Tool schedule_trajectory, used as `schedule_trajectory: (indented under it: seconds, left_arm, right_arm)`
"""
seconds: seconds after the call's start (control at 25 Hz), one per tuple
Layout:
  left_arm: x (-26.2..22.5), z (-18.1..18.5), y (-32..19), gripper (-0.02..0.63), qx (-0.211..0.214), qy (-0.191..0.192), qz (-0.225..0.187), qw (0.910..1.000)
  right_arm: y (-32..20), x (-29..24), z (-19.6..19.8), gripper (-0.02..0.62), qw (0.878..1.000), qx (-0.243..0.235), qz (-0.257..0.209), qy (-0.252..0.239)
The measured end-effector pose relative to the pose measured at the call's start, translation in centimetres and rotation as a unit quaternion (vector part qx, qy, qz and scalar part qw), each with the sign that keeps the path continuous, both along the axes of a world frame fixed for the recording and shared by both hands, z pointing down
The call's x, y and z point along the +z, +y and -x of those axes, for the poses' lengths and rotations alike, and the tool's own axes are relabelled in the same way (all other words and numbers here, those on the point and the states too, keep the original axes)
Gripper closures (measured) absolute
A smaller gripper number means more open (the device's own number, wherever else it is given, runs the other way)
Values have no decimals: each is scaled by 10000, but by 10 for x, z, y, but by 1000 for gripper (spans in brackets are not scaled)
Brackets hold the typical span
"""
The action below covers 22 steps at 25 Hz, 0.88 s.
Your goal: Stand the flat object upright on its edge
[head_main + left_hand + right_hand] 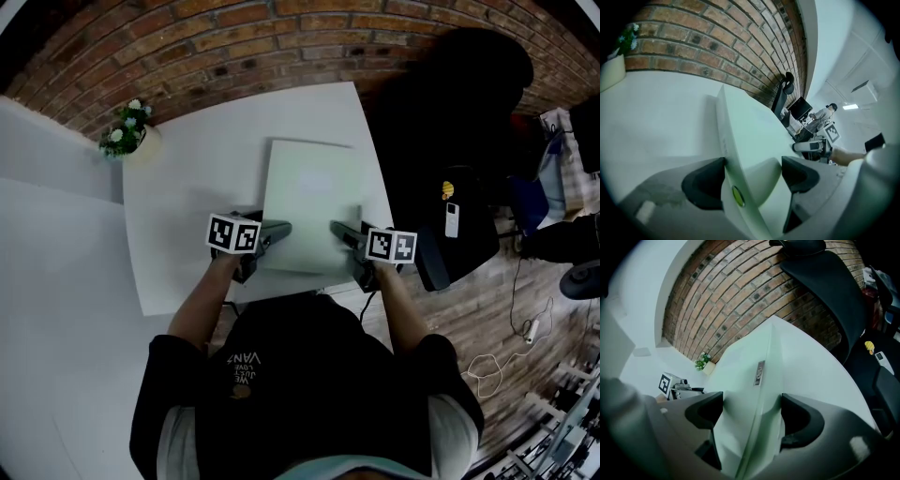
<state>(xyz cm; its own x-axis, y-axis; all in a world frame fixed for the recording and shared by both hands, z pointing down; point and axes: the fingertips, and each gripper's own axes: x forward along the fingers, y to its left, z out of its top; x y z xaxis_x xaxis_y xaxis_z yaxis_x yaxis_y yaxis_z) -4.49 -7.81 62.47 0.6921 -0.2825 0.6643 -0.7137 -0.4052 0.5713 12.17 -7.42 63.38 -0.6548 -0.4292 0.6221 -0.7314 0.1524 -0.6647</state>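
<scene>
– Jaws on the left gripper (pixel 753 163): how did they stand?
– Spread wide, not clamped. The flat object (pixel 314 202) had its near left corner between them. The left jaw lay against its side strip, just by a small green dot (pixel 738 196), while the right jaw stood clear over the broad top face.
– And the right gripper (pixel 752 401)?
– Much the same, mirrored. Its jaws were apart around the near right corner, and the edge with a small logo plate (pixel 759 373) ran ahead between them. I saw no squeeze.
– Where was the object, then?
– Lying on the white tabletop (pixel 192 178), stretching ahead of both pairs of jaws toward the brick wall (pixel 281 28). It was not upright.
– Why take both corners?
– Probably because a slab that broad would twist in a single grip. Held at two corners, it could likely be tipped up evenly onto its far edge.
</scene>
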Motion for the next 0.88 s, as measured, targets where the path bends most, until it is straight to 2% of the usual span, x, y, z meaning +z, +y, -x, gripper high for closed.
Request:
schedule_trajectory:
  seconds: [0.12, 0.4, 0.72, 0.88]
  left_arm:
    - [-5, 6, -2, 215, -64, 27, -75, 9999]
    - [-12, 21, -4, 222, -48, -104, -286, 9995]
    - [-21, 37, -10, 232, -138, -186, -512, 9984]
    - [-31, 42, -20, 238, -101, -286, -783, 9965]
  right_arm:
    - [-4, -5, 5, 215, 9999, 2, -104, 10]
    - [-14, -18, 22, 219, 9976, -383, -497, 277]
    - [-29, -36, 37, 222, 9924, -576, -987, 461]
    - [-41, -47, 40, 222, 9871, -714, -1266, 674]
